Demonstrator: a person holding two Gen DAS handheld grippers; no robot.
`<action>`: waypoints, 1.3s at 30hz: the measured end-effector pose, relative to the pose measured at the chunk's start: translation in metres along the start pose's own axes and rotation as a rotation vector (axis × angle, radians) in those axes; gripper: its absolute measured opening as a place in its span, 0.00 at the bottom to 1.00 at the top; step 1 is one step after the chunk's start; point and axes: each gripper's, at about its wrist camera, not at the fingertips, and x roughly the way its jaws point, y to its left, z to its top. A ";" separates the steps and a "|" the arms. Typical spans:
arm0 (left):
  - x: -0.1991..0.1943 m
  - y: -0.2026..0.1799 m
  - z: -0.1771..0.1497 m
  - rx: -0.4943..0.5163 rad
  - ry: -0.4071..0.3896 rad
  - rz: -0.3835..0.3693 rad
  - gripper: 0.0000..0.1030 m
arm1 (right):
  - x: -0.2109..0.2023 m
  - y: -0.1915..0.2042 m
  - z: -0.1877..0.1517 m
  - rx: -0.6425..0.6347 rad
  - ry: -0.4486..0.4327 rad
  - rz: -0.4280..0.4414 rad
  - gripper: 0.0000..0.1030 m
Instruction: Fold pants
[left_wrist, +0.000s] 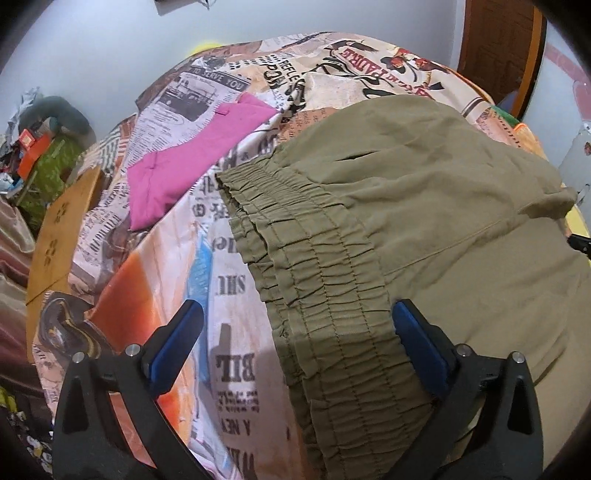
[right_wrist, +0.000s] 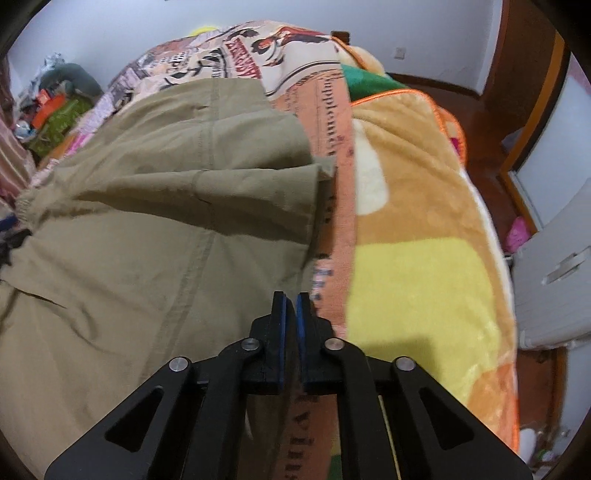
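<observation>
The left tool (left_wrist: 297, 325) tilts steeply down, its jaws spread wide and straddling the gathered waistband (left_wrist: 314, 280) of the olive pants (left_wrist: 424, 192), gripping nothing. The right tool (right_wrist: 291, 308) also points steeply down at the pants' hem edge (right_wrist: 306, 236), jaws drawn nearly together; whether fabric is pinched between its pads cannot be made out. The pants lie spread on the bed's printed cover (left_wrist: 229, 295). A pink garment (left_wrist: 192, 162) lies apart beyond the waistband. The pants' near part is cut off by both views.
</observation>
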 end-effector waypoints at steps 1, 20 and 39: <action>0.000 0.001 0.000 -0.002 0.002 0.005 1.00 | 0.001 -0.002 -0.001 0.010 0.008 -0.003 0.03; -0.034 0.032 0.035 -0.093 -0.057 -0.045 1.00 | -0.047 0.006 0.058 0.014 -0.205 0.096 0.52; 0.028 0.016 0.041 -0.082 0.069 -0.125 1.00 | 0.016 0.000 0.071 0.066 -0.111 0.193 0.23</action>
